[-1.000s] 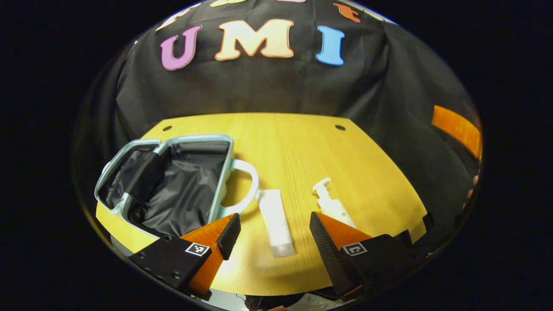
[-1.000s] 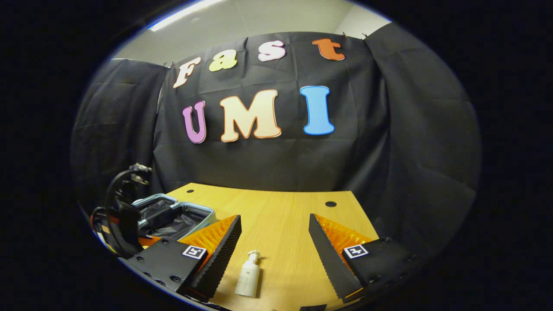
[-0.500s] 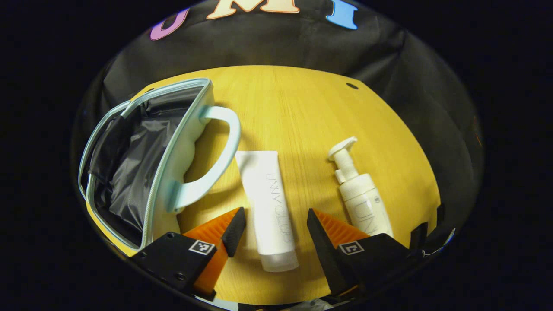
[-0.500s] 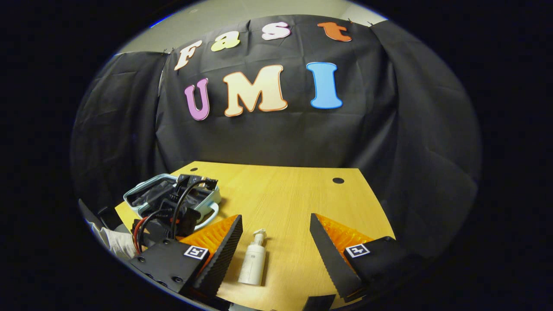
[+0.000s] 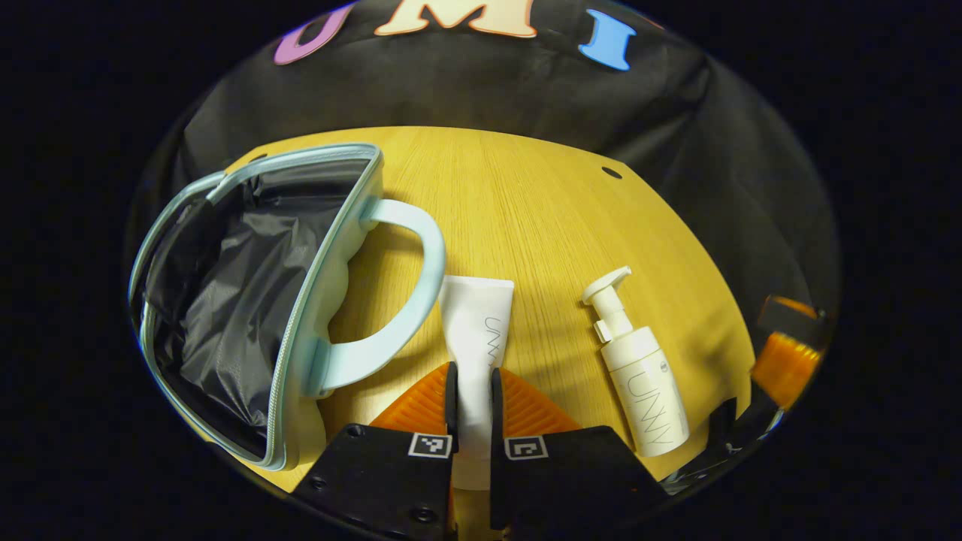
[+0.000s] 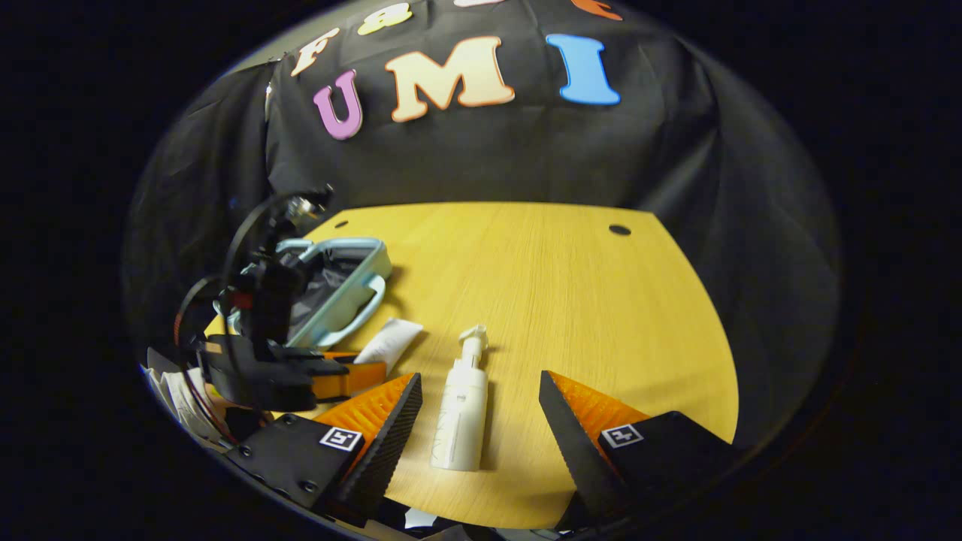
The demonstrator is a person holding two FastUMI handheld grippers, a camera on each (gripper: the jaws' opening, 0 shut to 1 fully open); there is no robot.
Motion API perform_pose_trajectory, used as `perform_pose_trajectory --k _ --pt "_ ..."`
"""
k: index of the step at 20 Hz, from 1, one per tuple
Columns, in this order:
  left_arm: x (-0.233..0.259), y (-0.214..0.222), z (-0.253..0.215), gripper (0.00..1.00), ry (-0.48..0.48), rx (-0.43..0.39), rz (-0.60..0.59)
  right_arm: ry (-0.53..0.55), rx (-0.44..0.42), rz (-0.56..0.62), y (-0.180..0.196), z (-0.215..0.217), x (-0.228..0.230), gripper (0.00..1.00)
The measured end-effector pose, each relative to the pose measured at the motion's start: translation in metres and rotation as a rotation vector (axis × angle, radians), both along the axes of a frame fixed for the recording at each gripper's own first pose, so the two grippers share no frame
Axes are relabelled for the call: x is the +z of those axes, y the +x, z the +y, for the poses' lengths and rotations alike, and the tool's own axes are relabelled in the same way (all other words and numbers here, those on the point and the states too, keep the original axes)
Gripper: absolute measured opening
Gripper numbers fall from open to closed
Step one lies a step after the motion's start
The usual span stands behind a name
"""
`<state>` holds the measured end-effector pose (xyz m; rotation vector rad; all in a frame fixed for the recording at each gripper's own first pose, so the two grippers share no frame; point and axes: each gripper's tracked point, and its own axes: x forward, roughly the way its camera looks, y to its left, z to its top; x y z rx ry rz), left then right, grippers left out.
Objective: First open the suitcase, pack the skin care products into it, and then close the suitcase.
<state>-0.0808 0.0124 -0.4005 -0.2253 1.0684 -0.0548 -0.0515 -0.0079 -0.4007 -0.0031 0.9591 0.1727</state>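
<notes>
My left gripper (image 5: 472,391) has its fingers pinching the white tube (image 5: 476,330), one on each side, down near the tube's near end. The tube lies flat on the yellow table (image 5: 541,218), long axis running near to far, flat crimped end pointing away from me toward the black wall, the cap end hidden between my fingers. Just left of it, the pale blue handle (image 5: 406,293) of the suitcase (image 5: 225,300) curves out almost to the tube's far corner; whether they touch I cannot tell. The suitcase is open, dark lining showing, on the table's left side.

Right of the tube, apart from it, the white pump bottle (image 5: 639,368) lies on its side, also near to far, pump head at the far end and tilted a little leftward.

My right gripper (image 6: 479,424) has its fingers spread wide, held above the near part of the pump bottle (image 6: 460,409), not touching it. From here the bottle's pump points away from me. Farther left I see the tube (image 6: 391,340) in the left gripper (image 6: 338,376), and the open suitcase (image 6: 331,289) beyond it.
</notes>
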Motion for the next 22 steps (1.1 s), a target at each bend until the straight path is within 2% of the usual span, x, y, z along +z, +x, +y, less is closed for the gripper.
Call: perform_pose_trajectory --k 2,7,11,12,14,16,22 --pt "0.001 0.001 0.000 0.09 -0.027 0.000 -0.002 0.002 0.009 0.100 -0.008 0.007 -0.025 0.99" --pt "0.001 0.003 0.000 0.06 -0.056 -0.024 -0.011 -0.061 0.041 0.241 -0.019 0.017 -0.071 0.99" --pt "0.003 0.001 0.000 0.05 -0.070 -0.055 -0.013 -0.097 0.046 0.333 -0.036 0.020 -0.091 0.83" --pt "0.005 0.003 -0.002 0.05 -0.070 -0.062 -0.022 -0.093 0.039 0.299 -0.028 0.019 -0.094 0.68" --pt "0.007 0.002 -0.004 0.02 -0.065 -0.090 -0.030 -0.094 0.054 0.302 -0.030 0.017 -0.088 0.62" --pt "0.006 0.000 -0.009 0.01 -0.080 -0.112 -0.030 -0.095 0.052 0.295 -0.030 0.020 -0.090 0.59" --pt "0.030 0.008 -0.030 0.01 -0.107 -0.168 -0.079 -0.097 0.048 0.277 -0.030 0.019 -0.090 0.58"
